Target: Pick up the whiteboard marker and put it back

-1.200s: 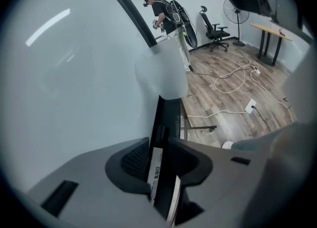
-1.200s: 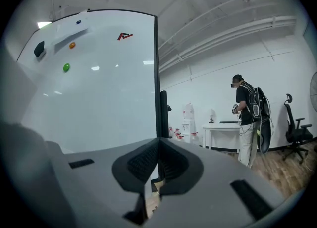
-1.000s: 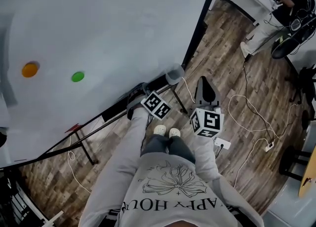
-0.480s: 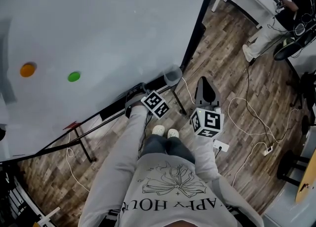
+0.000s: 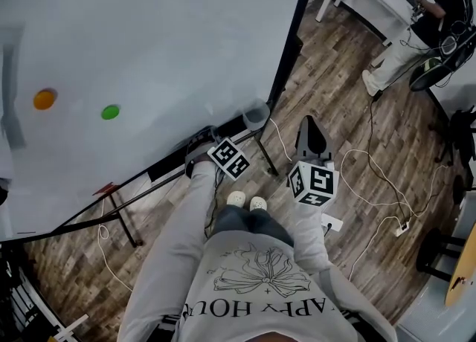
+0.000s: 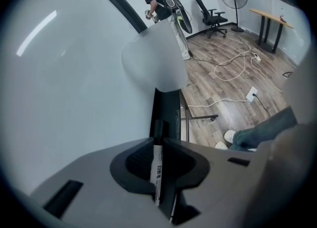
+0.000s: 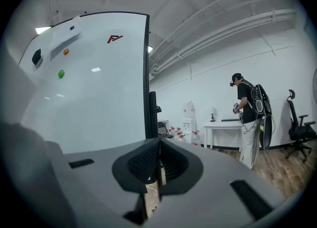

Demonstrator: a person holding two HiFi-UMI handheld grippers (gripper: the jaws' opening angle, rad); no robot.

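A white whiteboard marker (image 6: 157, 172) with a black cap stands between the jaws of my left gripper (image 6: 159, 140); the jaws are closing and the pads press on its barrel. The cap end points down at the black ledge tray (image 6: 167, 113) under the whiteboard (image 6: 74, 98). In the head view my left gripper (image 5: 199, 149) reaches down to that tray at the whiteboard's (image 5: 149, 50) lower edge. My right gripper (image 5: 311, 134) hangs apart over the floor to the right. Its own view shows the right gripper (image 7: 159, 145) level and shut, with nothing between its jaws.
A translucent cup (image 5: 256, 114) sits at the tray's right end by the board's black frame. An orange magnet (image 5: 44, 99) and a green magnet (image 5: 110, 112) stick to the board. Cables (image 5: 372, 162) lie on the wooden floor. A person (image 5: 416, 28) stands at the far right.
The head view has shifted slightly. Both grippers stay about where they were.
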